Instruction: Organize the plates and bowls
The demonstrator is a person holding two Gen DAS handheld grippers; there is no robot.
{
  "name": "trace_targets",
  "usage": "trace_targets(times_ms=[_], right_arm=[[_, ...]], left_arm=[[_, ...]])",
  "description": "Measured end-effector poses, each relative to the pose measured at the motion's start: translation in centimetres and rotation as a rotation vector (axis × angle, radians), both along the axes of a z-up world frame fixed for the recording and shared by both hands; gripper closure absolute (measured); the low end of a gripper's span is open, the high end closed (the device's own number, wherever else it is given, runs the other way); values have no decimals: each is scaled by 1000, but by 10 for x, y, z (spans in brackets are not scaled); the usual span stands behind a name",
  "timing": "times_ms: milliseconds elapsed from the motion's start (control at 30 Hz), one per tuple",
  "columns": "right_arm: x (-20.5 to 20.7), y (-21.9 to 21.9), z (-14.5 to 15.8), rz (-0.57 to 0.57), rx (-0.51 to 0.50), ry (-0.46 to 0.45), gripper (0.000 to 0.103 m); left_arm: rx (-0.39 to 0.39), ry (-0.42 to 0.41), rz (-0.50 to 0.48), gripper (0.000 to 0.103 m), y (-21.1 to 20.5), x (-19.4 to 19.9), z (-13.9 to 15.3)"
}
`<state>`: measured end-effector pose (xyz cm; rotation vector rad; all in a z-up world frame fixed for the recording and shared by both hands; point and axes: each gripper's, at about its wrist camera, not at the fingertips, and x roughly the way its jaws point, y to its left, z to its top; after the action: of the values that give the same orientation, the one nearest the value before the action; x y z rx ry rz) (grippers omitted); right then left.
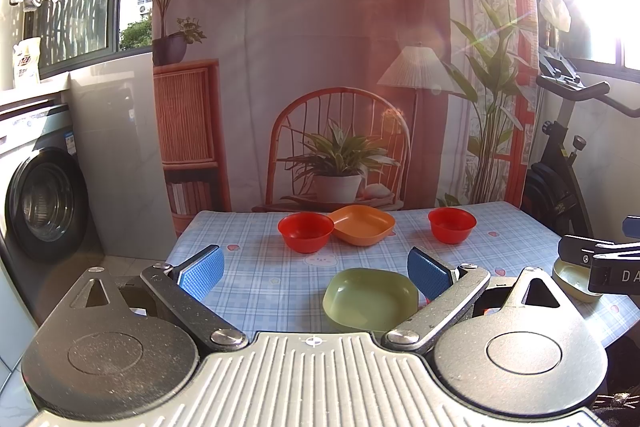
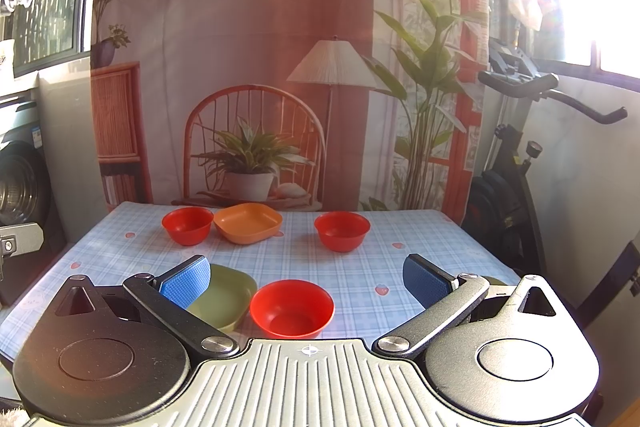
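Note:
On the blue checked tablecloth (image 1: 256,267) stand two red bowls (image 1: 305,231) (image 1: 452,224) and an orange square plate (image 1: 363,224) at the back. A green square plate (image 1: 371,299) lies near the front, by my left gripper's right finger. My left gripper (image 1: 314,277) is open and empty above the table's front. In the right wrist view my right gripper (image 2: 306,281) is open and empty, with a third red bowl (image 2: 292,308) between its fingers and the green plate (image 2: 228,297) behind its left finger. Another green plate (image 1: 572,277) sits at the far right under the right gripper.
A washing machine (image 1: 44,195) stands left of the table. An exercise bike (image 2: 516,163) stands to the right. A printed backdrop (image 1: 320,67) hangs behind the table's far edge. The right gripper's body (image 1: 600,263) reaches in at the left view's right edge.

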<state>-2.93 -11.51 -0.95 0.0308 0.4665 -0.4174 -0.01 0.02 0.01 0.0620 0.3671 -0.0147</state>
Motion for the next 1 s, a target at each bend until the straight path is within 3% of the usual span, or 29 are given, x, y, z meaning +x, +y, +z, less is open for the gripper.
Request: trace_targets(times_ms=[800, 1000], right_arm=[[1, 1, 1, 13, -2, -3, 0], [11, -12, 9, 52, 13, -82, 0]], left_arm=[[1, 6, 9, 4, -1, 1, 0], [11, 23, -12, 4, 0, 12, 7]])
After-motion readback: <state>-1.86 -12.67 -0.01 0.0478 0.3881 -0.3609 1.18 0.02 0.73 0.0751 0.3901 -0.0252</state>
